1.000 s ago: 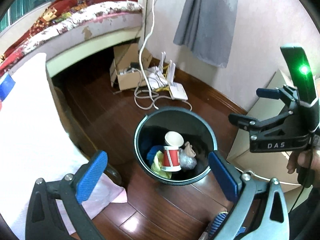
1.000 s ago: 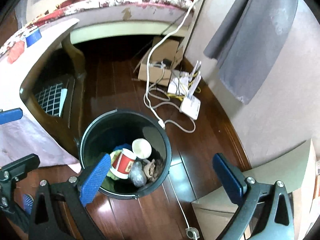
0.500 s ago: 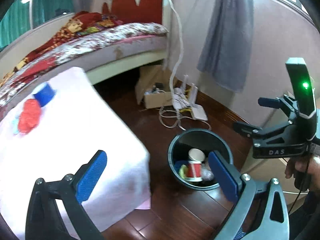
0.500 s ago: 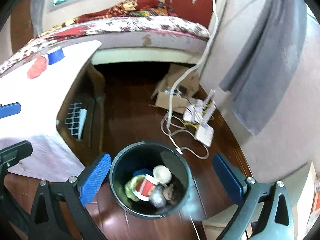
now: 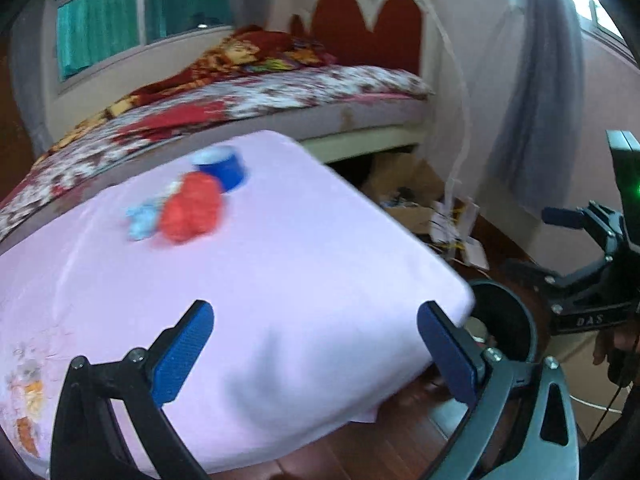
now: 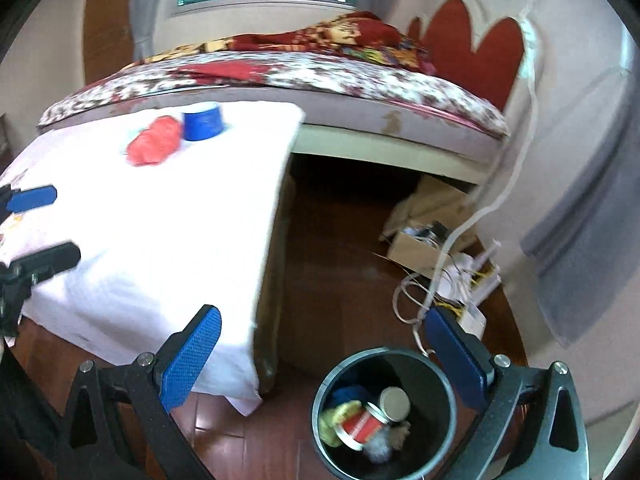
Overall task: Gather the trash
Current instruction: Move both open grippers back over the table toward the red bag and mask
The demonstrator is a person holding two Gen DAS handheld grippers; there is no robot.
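Observation:
A crumpled red piece of trash (image 5: 192, 208) lies on the pink-covered table (image 5: 280, 280), beside a light blue scrap (image 5: 140, 220) and a blue tape roll (image 5: 220, 166). In the right wrist view the red trash (image 6: 154, 145) and the blue roll (image 6: 202, 121) sit at the table's far end. The dark bin (image 6: 384, 412) on the floor holds a red paper cup (image 6: 362, 426) and other trash. My left gripper (image 5: 316, 352) is open and empty over the table's near edge. My right gripper (image 6: 328, 360) is open and empty above the bin.
A bed (image 6: 300, 76) with a flowered cover runs behind the table. A cardboard box (image 6: 424, 236), cables and a white router (image 6: 472, 280) lie on the wood floor by the wall. A grey cloth (image 5: 536, 100) hangs on the wall.
Both grippers have risen and tilted up from the bin toward the table. The table top and the trash on it have come into view; the bin has dropped low in both views.

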